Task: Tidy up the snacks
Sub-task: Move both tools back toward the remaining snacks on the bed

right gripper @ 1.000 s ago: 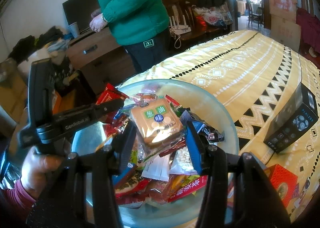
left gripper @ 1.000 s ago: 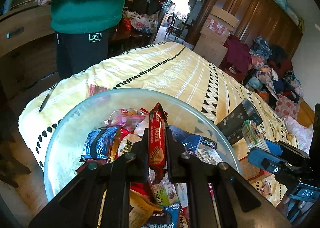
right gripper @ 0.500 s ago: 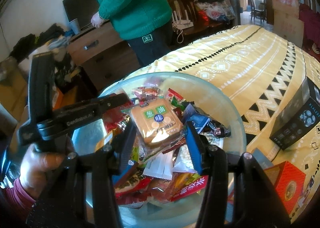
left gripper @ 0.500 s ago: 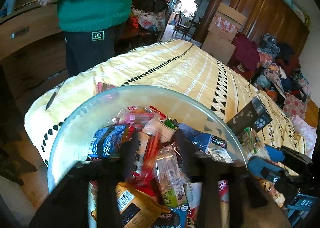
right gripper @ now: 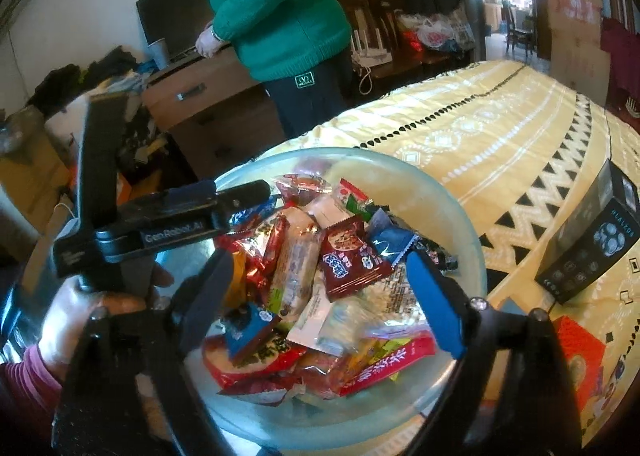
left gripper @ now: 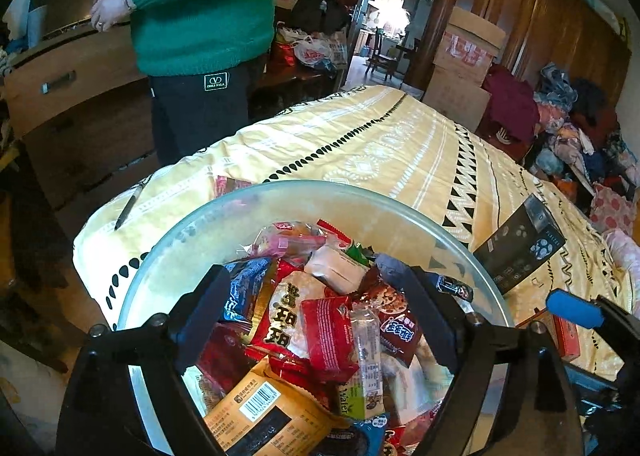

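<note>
- The left gripper (left gripper: 316, 304) hangs over the glass bowl (left gripper: 400, 211) with its fingers spread wide and nothing between them.
- The right gripper (right gripper: 320, 288) is likewise splayed and empty above the same bowl, one finger pad (right gripper: 434, 306) blue.
- Just below and ahead of both grippers, the snacks (left gripper: 320, 320) lie heaped inside the bowl: a red wafer packet (left gripper: 328, 332), a brown cookie packet (right gripper: 350, 256) and a blue wrapper (left gripper: 244, 292) among them.
- To the right of the grippers, beside the bowl on the bed (left gripper: 380, 147), sit a red box (right gripper: 580, 356) and, a little farther, a black box (right gripper: 592, 244).
- Beyond the bowl the yellow patterned bedspread stretches away.
- Farthest off, left of the grippers, a person in a green sweater (left gripper: 200, 3) stands by a wooden dresser (left gripper: 76, 83).
</note>
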